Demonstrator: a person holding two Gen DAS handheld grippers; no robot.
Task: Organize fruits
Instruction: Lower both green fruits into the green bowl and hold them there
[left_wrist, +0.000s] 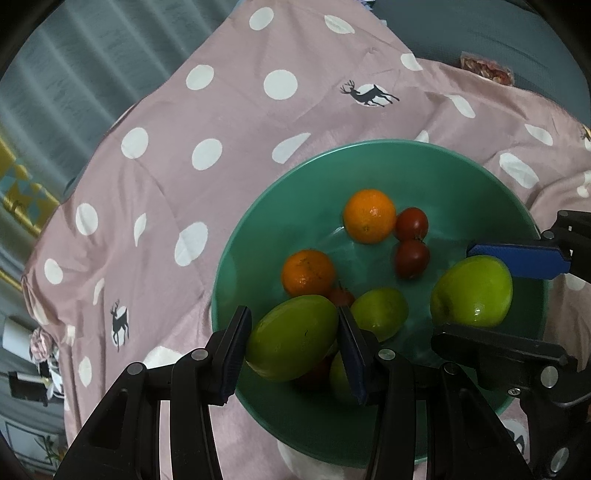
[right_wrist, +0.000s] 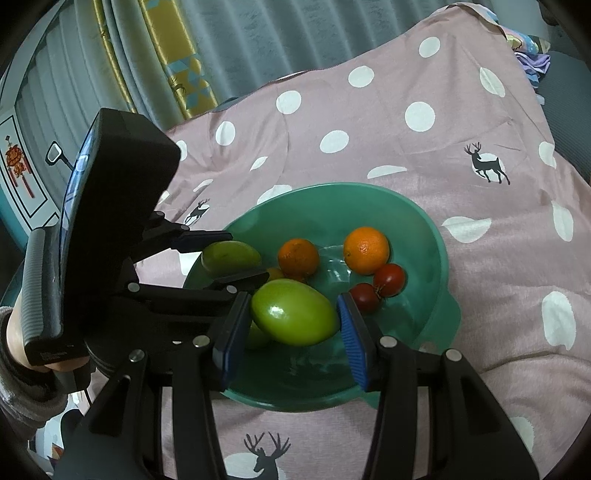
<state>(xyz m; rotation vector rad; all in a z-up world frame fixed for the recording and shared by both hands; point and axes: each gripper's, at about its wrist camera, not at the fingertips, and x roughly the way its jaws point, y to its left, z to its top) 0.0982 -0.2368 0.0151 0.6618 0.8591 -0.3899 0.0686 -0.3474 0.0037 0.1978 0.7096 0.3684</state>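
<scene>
Pink dotted cloth (left_wrist: 147, 177) under teal bowl (left_wrist: 424, 162), all fruit inside. Left gripper (left_wrist: 291, 350) and right gripper (right_wrist: 291, 325) each clamp a green mango (left_wrist: 291, 338) (right_wrist: 295, 312) there. Oranges (left_wrist: 369, 216), tomatoes (left_wrist: 412, 254) untouched; sorting barely begun.

The bowl (left_wrist: 517, 206) is viewed steeply downward, at close range, from each wrist. The right view is taken at a shallower tilt. Bowl, fruit and cloth (right_wrist: 480, 258) are shared.

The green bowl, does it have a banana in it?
No, the green bowl holds only oranges, small red tomatoes and green fruits; no banana shows.
</scene>
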